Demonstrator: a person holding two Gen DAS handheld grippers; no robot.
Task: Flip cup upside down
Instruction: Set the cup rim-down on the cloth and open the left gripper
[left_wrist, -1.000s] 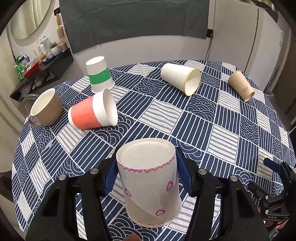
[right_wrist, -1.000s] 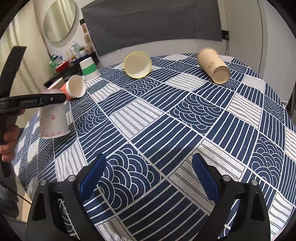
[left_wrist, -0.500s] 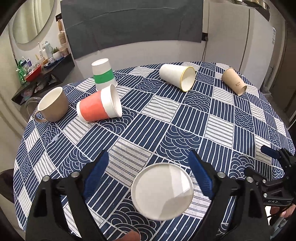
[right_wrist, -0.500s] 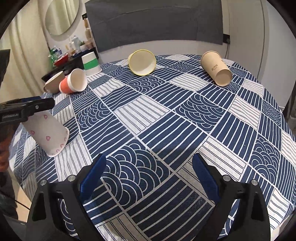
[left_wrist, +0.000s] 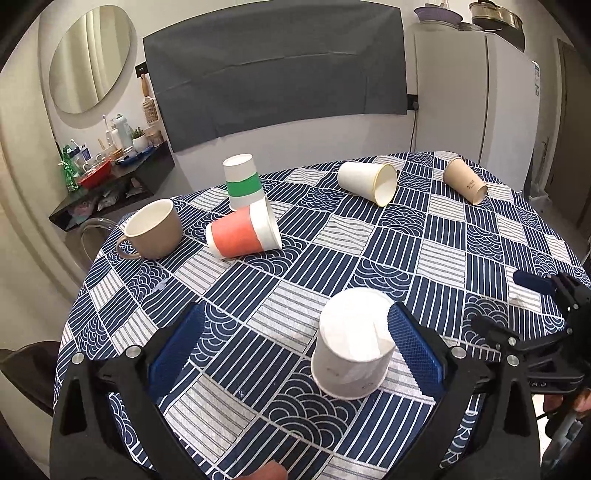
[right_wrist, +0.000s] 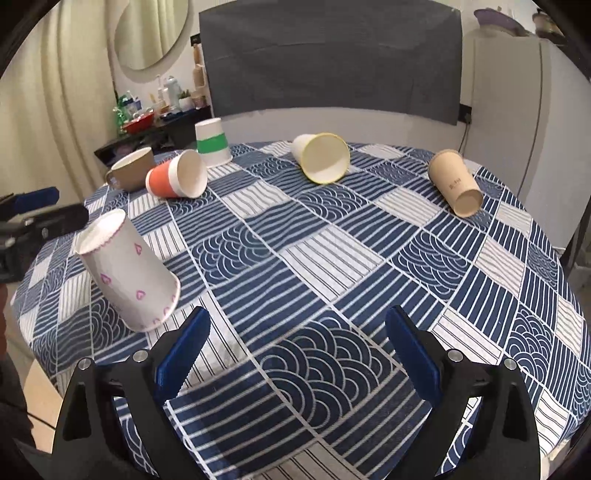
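Left tongs (left_wrist: 295, 343) of mine spread apart, heart cup (left_wrist: 352, 354) mouth-down on the worktop (left_wrist: 461, 251) beside their right pad, from my right view, right tongs (right_wrist: 297, 347) also apart over bare cloth, cup (right_wrist: 127, 278) tilted at far left.

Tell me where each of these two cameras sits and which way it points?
Left wrist view: sits on the left gripper, looking forward over the patterned table; its blue fingers stand open, the upside-down heart cup beside the right one.
Right wrist view: sits on the right gripper, facing across the same table; its open fingers hold nothing, and the left gripper shows at the left edge.
Shared: the heart cup, orange cup, green-banded cup and each other's gripper.
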